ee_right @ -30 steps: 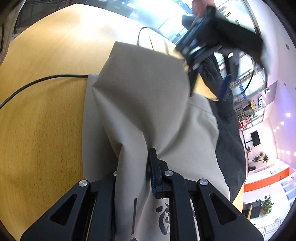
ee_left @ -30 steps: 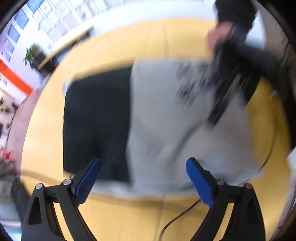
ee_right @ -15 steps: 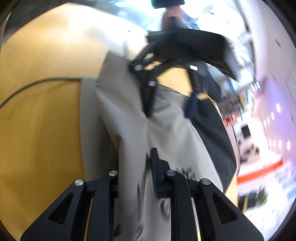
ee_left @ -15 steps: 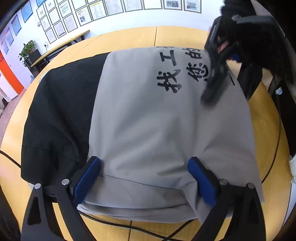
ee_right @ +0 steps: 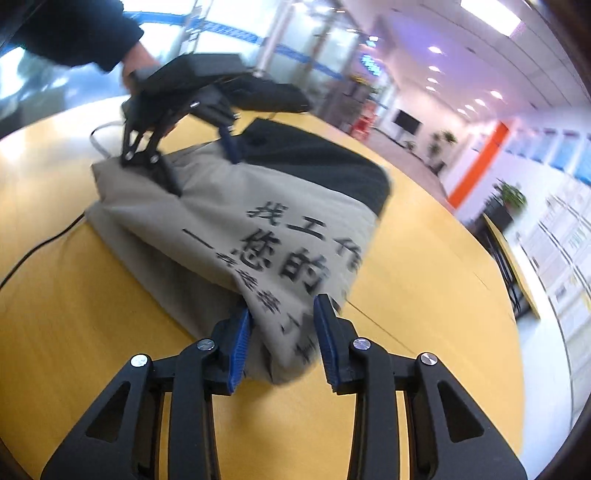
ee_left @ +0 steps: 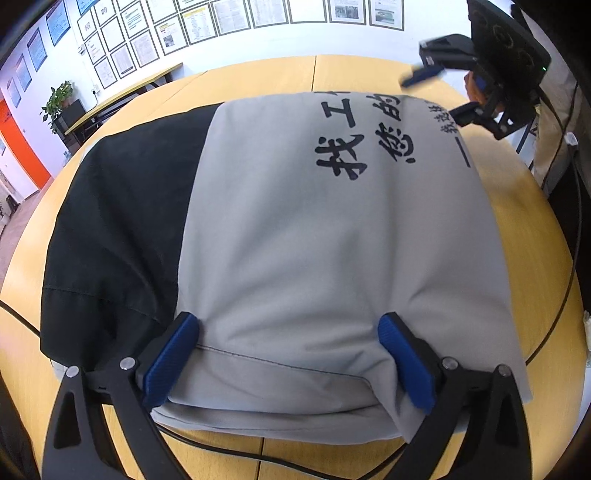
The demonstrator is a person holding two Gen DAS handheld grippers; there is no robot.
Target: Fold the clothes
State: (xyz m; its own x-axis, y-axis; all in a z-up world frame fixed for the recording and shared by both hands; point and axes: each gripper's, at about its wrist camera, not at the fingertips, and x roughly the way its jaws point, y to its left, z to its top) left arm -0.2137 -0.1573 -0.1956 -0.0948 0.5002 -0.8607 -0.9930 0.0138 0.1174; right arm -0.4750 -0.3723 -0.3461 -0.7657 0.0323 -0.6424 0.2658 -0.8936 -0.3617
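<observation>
— Jacket (ee_left: 332, 240), grey with a black part and black printed characters, is lying folded on the round yellow table (ee_left: 524, 206). The grey half is resting on top, the black part is showing along one side.

— And the left gripper (ee_left: 288, 354)?

— It is pointing steeply down over the near hem. Its blue fingers (ee_left: 170, 362) are standing wide apart, one at each side of a puffed bit of grey cloth. They are sitting against the fabric, but they are not squeezing it.

— What is the right gripper (ee_right: 282, 332) doing?

— Its jaws are opening right now. The corner of the grey cloth with the print is lying between the blue pads (ee_right: 238, 343), and the cloth is slumping onto the table rather than hanging from them. The picture is blurred there, so I am only fairly sure the pads are no longer pressing.

— Anything else around?

— A black cable (ee_left: 570, 273) is running along the table's edge and passing under the jacket's near hem. A hand (ee_right: 138, 72) in a dark sleeve is holding the left gripper from above. Framed papers (ee_left: 177, 29) are hanging in rows on the white wall, and a potted plant (ee_left: 55, 99) is standing by an orange wall panel (ee_left: 22, 155).
</observation>
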